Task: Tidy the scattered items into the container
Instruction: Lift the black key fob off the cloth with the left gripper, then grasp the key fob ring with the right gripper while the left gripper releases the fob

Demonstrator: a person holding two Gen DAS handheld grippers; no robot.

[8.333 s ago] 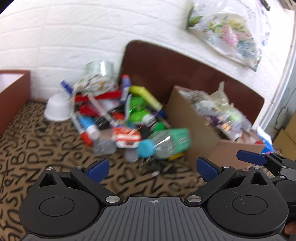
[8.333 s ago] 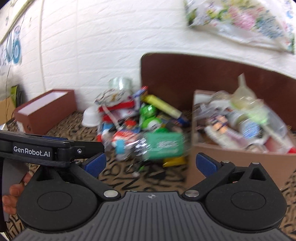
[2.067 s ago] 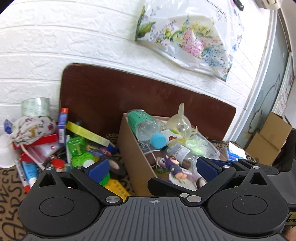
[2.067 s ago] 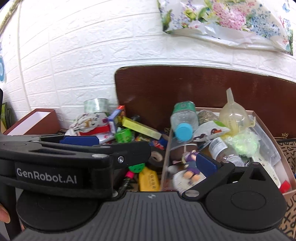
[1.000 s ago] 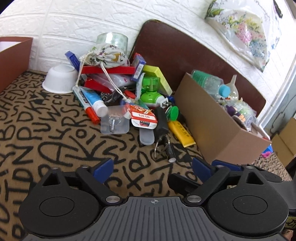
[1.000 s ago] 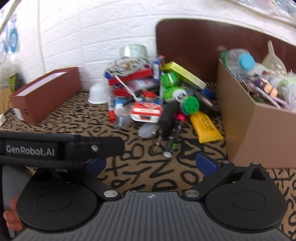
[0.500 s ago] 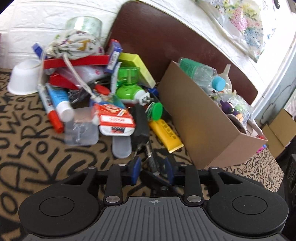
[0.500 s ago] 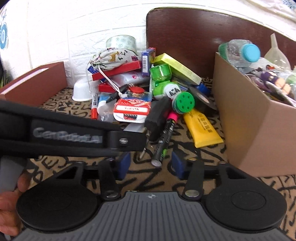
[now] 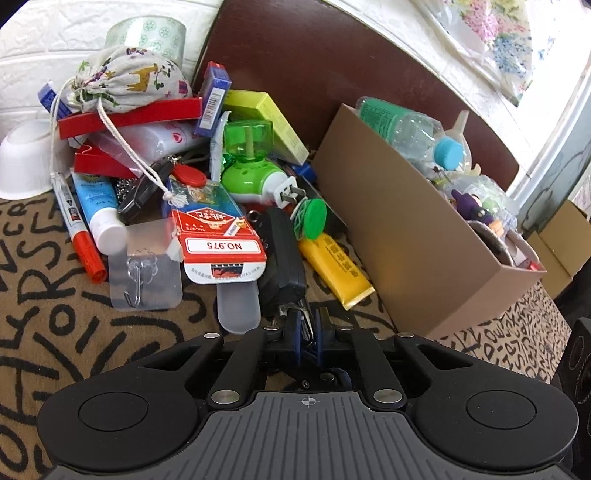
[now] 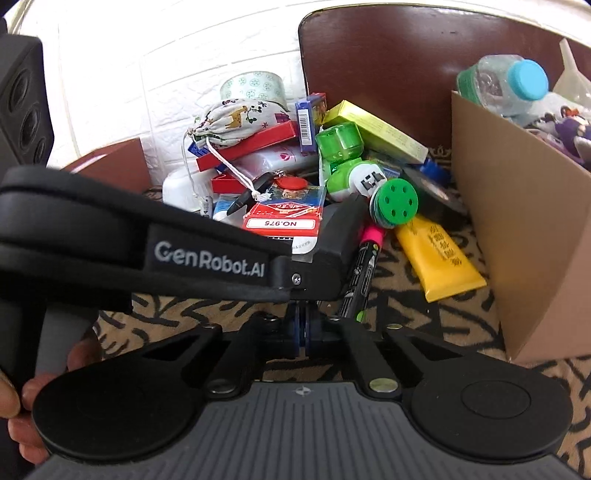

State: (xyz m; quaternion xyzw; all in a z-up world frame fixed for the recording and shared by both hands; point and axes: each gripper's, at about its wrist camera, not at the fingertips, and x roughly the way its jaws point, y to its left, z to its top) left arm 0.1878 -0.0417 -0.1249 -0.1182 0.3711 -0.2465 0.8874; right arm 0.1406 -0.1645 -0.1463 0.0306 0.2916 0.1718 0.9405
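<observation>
A pile of small items lies on the patterned cloth: a red card pack (image 9: pixel 218 240), a black case (image 9: pixel 282 254), a yellow tube (image 9: pixel 334 269), a green plug-in device (image 9: pixel 251 173) and a cloth pouch (image 9: pixel 129 79). The cardboard box (image 9: pixel 417 236) at the right holds a water bottle (image 9: pixel 402 123) and other things. My left gripper (image 9: pixel 308 332) is shut at the near end of the black case, on the metal keys or clip there. My right gripper (image 10: pixel 304 328) is shut, beside a black marker (image 10: pixel 360 273); I cannot tell if it holds anything. The left gripper's body (image 10: pixel 147 247) crosses the right wrist view.
A white bowl (image 9: pixel 22 162) and a tape roll (image 9: pixel 147 35) sit at the back left by the white wall. A brown board (image 9: pixel 332 74) stands behind the pile. A clear hook card (image 9: pixel 144 269) lies in front. A brown box (image 10: pixel 110 170) is at far left.
Both grippers moved down to the near edge of the pile and closed from wide open to shut. The water bottle went into the box before that.
</observation>
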